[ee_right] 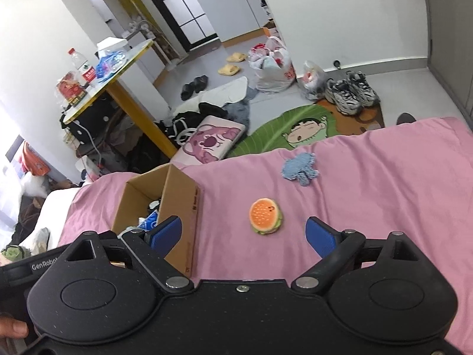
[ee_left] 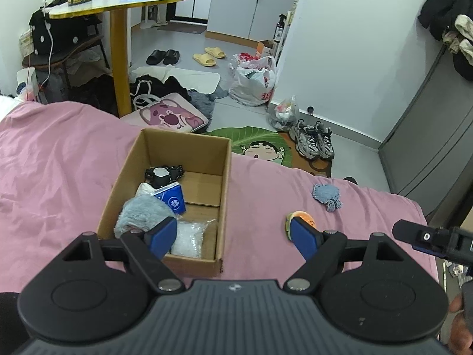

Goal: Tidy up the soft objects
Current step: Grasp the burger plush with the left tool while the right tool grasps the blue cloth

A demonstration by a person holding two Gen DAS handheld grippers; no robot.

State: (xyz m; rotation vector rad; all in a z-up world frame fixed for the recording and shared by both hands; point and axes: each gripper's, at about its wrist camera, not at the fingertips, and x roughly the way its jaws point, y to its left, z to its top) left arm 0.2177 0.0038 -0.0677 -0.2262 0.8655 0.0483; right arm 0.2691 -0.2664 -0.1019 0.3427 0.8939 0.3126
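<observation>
A cardboard box (ee_left: 224,195) sits on the pink bedspread (ee_left: 59,159). Inside lie a grey fuzzy cloth (ee_left: 142,213), a blue tissue pack (ee_left: 173,198), a black-and-white item (ee_left: 162,174) and a clear crinkly bag (ee_left: 189,236). My left gripper (ee_left: 233,236) is open and empty over the box's near right corner. A burger plush (ee_right: 265,215) lies on the bedspread (ee_right: 384,207) right of the box (ee_right: 180,207); a blue fuzzy cloth (ee_right: 298,167) lies beyond it. My right gripper (ee_right: 244,236) is open and empty, just short of the burger, which also shows in the left wrist view (ee_left: 304,217).
The bed edge runs past the box. On the floor beyond are a pink bear bag (ee_left: 171,115), a green cartoon mat (ee_left: 260,148), sneakers (ee_left: 313,142), plastic bags (ee_left: 254,80) and slippers. A yellow-legged table (ee_left: 118,6) stands at the left.
</observation>
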